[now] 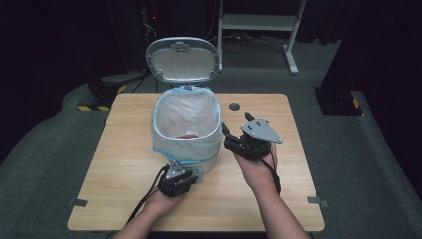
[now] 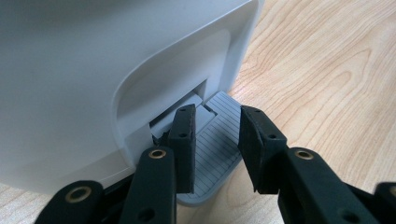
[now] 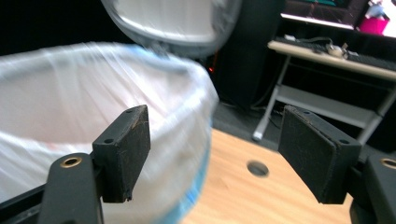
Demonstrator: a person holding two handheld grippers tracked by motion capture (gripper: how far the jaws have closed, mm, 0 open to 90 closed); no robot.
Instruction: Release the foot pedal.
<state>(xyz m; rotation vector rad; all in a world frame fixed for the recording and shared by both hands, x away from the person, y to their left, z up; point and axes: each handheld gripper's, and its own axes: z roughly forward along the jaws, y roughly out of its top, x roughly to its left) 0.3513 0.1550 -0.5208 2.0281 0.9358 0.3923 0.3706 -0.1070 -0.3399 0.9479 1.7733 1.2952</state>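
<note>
Left hand-held gripper (image 2: 212,144): jaws narrowly parted, pressing down on the ribbed pedal (image 2: 210,154), likely to prop the lid (image 1: 183,59) up.
Bin (image 1: 186,124): mid-worktop (image 1: 124,164), bag-lined, red item inside.
Right hand-held gripper (image 3: 215,154): wide, empty, just beside the rim.

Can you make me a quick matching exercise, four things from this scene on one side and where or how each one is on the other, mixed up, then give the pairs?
Things:
1. bin lid
2. foot pedal
3. right claw
4. liner bag

States or places:
A. open and holding nothing, beside the bin
B. raised, standing up behind the bin
C. under the left claw at the base of the bin
D. folded over the bin's rim

Pairs: 1-B, 2-C, 3-A, 4-D
</note>
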